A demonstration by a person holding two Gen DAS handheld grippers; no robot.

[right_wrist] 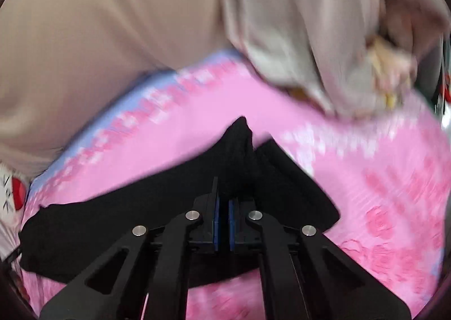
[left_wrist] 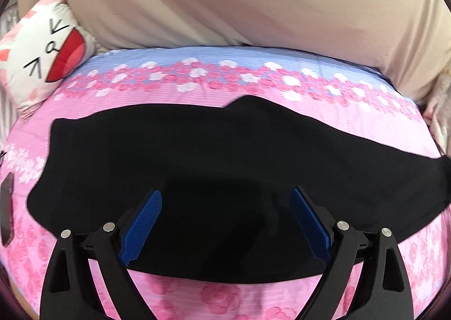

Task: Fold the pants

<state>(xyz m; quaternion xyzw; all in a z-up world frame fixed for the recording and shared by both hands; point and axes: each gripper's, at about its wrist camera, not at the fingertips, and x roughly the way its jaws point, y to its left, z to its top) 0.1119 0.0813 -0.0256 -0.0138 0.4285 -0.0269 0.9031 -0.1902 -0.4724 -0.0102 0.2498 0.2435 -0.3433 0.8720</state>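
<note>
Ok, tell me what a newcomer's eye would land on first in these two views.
The black fabric pants dominate, spread across the pink floral bedspread. In the right wrist view the right gripper is shut on a raised peak of the pants, while the left gripper hangs open over them. A white cartoon-face pillow sits at the far left.

Black pants, plain and dark, spread sideways across the pink floral bedspread, mostly flat, far edge humped near the middle. In the right wrist view, one end of the pants raised into a pointed, creased peak; picture blurred.
</note>
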